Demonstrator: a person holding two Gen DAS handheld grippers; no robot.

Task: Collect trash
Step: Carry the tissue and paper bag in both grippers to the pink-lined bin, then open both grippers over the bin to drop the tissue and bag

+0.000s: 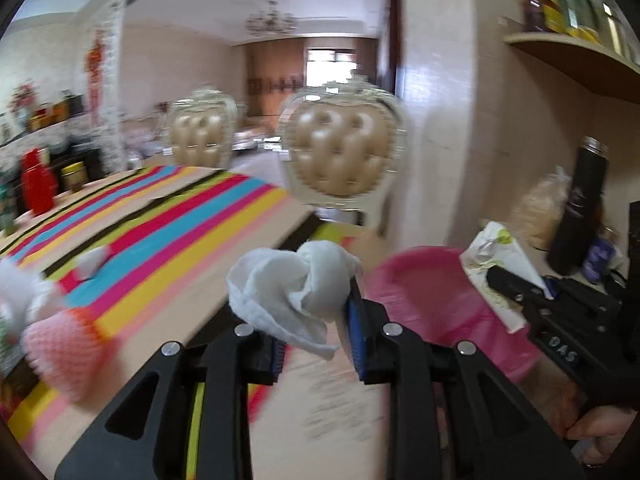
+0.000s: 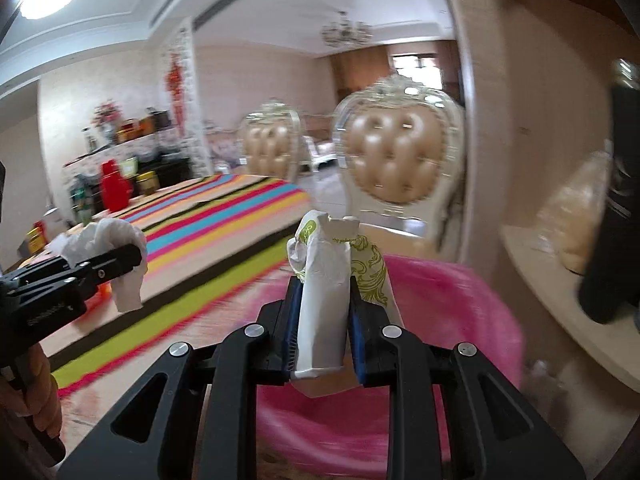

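The left hand-held gripper (image 1: 316,344) pinches a soft, light tissue (image 1: 296,300). The right hand-held gripper (image 2: 324,332) squeezes a crinkly paper wrapper (image 2: 324,292) by its middle, over the pink bin (image 2: 460,312).

Open mouth of the pink bin (image 2: 460,320), unobstructed from above, only the paper pack (image 2: 324,300) hanging over its near rim. Clear air between bin and striped table (image 1: 168,232), edge of the table just beside the bin on the left. On the right, a curved shelf (image 2: 568,280) crowding the bin, with a black flask (image 1: 580,204) and a bagged loaf (image 1: 540,208) standing on it. Beyond the bin, a padded chair (image 1: 340,152) close behind, a second chair (image 1: 200,132) further left. Near table corner blocked by a pink foam net (image 1: 64,352) and white scraps (image 1: 92,260); wide bare stripes further along.
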